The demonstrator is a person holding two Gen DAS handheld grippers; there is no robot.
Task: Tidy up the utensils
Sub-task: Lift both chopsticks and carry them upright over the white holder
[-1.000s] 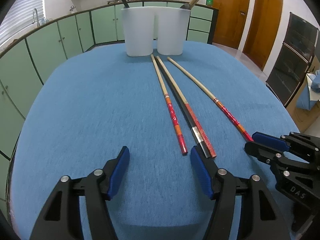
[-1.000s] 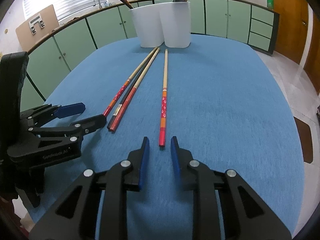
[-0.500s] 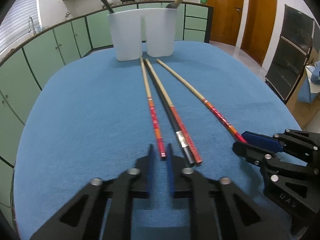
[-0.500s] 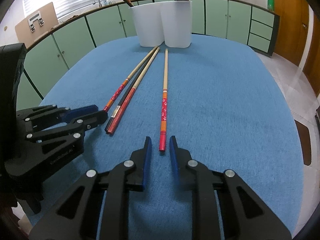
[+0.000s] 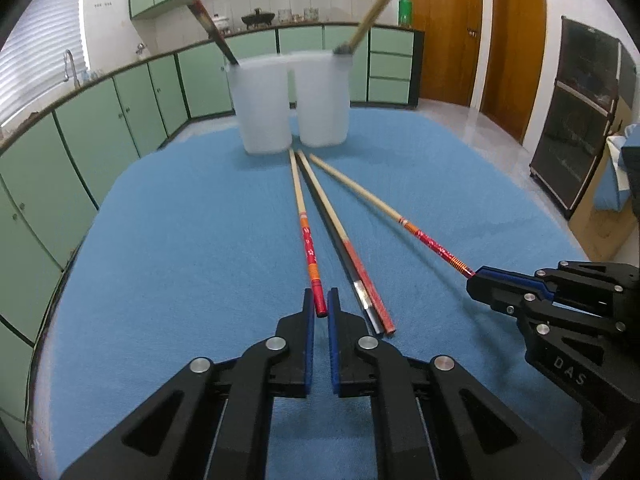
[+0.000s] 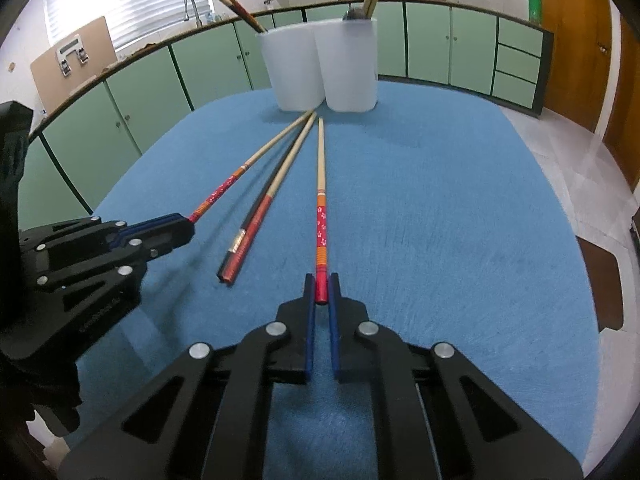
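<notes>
Several long chopsticks lie on the blue table. My left gripper [image 5: 319, 304] is shut on the red end of the leftmost chopstick [image 5: 306, 232]; it also shows in the right wrist view [image 6: 176, 228]. My right gripper [image 6: 321, 290] is shut on the red end of the rightmost chopstick [image 6: 320, 200]; it also shows in the left wrist view [image 5: 480, 280]. A red-and-wood chopstick [image 5: 352, 256] and a dark chopstick [image 5: 328, 224] lie together between them. Two white cups [image 5: 264, 108] [image 5: 322, 100] stand at the far end, each with utensils in it.
The blue table cloth [image 5: 180, 240] covers a rounded table. Green kitchen cabinets [image 5: 100, 120] run behind and to the left. Wooden doors [image 5: 444, 28] and a dark oven cabinet [image 5: 580, 120] stand at the right.
My left gripper went from wide open to shut on the leftmost chopstick's red end. My right gripper moved forward and closed onto the rightmost chopstick's end.
</notes>
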